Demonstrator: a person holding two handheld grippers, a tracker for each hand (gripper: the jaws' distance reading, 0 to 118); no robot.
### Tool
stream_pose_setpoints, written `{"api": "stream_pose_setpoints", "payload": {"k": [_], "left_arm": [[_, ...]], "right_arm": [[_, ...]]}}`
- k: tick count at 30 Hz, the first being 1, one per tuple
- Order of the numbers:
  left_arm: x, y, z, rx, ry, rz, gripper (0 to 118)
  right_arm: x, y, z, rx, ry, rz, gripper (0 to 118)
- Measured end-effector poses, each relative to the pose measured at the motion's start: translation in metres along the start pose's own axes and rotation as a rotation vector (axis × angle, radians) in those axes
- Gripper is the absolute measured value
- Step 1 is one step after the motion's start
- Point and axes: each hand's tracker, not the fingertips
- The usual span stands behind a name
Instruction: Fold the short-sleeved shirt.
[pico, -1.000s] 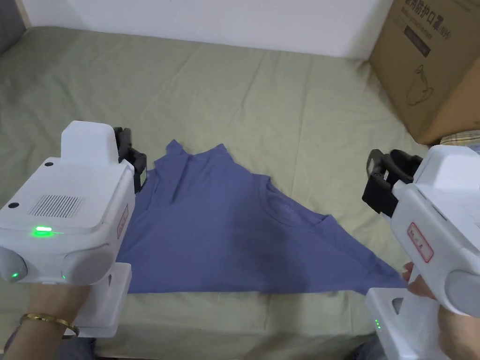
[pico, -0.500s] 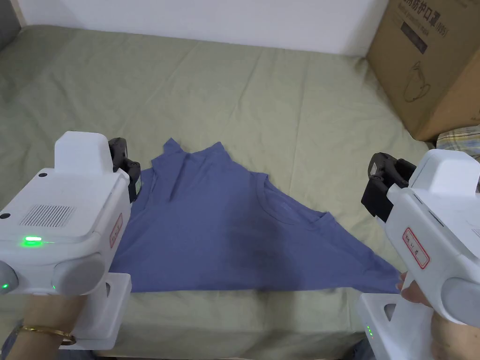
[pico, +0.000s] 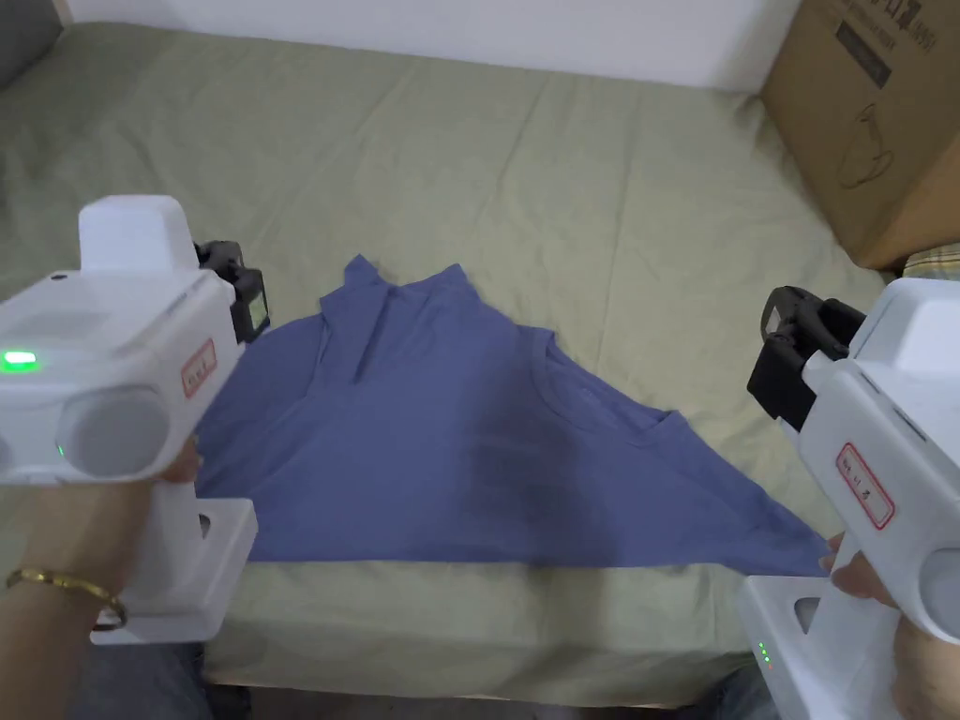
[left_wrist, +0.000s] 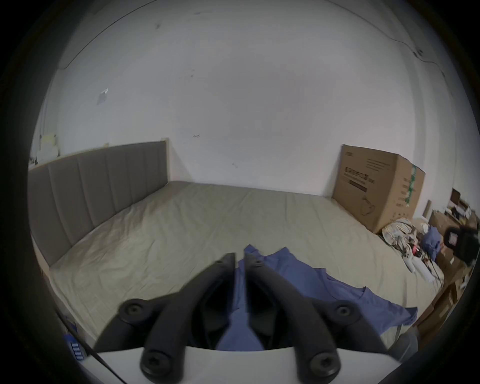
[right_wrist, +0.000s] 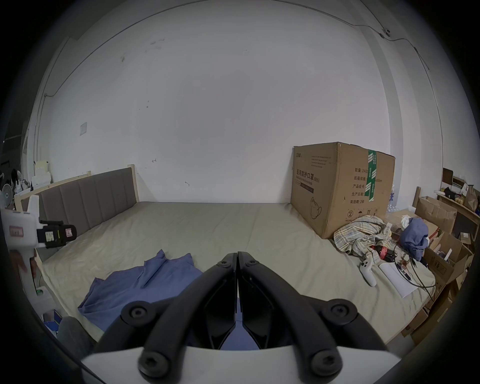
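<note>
Shirt (pico: 441, 450) spread on bed (pico: 525, 187), grippers raised.
Left gripper (left_wrist: 239, 259) jaws slightly apart; right gripper (right_wrist: 237, 257) jaws pressed together, gripping nothing.

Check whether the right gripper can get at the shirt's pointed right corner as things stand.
Probably yes: the right gripper hangs above the bed sheet beside the shirt, nothing lying between; its jaws are closed and must open first.

Left gripper (pico: 246, 298) lifted, seemingly (slightly).
</note>
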Motion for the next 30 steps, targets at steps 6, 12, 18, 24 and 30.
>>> {"api": "stream_pose_setpoints", "payload": {"k": [6, 12, 18, 24, 30], "left_arm": [[-0.050, 0.013, -0.040, -0.223, 0.048, 0.061, 105], [-0.102, -0.003, -0.077, -0.427, 0.166, 0.134, 118], [-0.143, -0.046, -0.122, -0.658, 0.262, 0.127, 118], [-0.149, -0.075, -0.153, -0.714, 0.294, 0.170, 100], [-0.135, -0.082, -0.172, -0.726, 0.263, 0.132, 73]], "right_arm": [[0.000, -0.003, -0.004, -0.011, 0.002, 0.000, 0], [-0.004, -0.009, -0.012, -0.046, 0.003, 0.014, 0], [-0.011, -0.012, -0.023, -0.083, -0.007, 0.027, 0], [-0.014, -0.018, -0.032, -0.124, -0.022, 0.046, 0], [-0.012, -0.022, -0.040, -0.156, -0.041, 0.065, 0]]}}
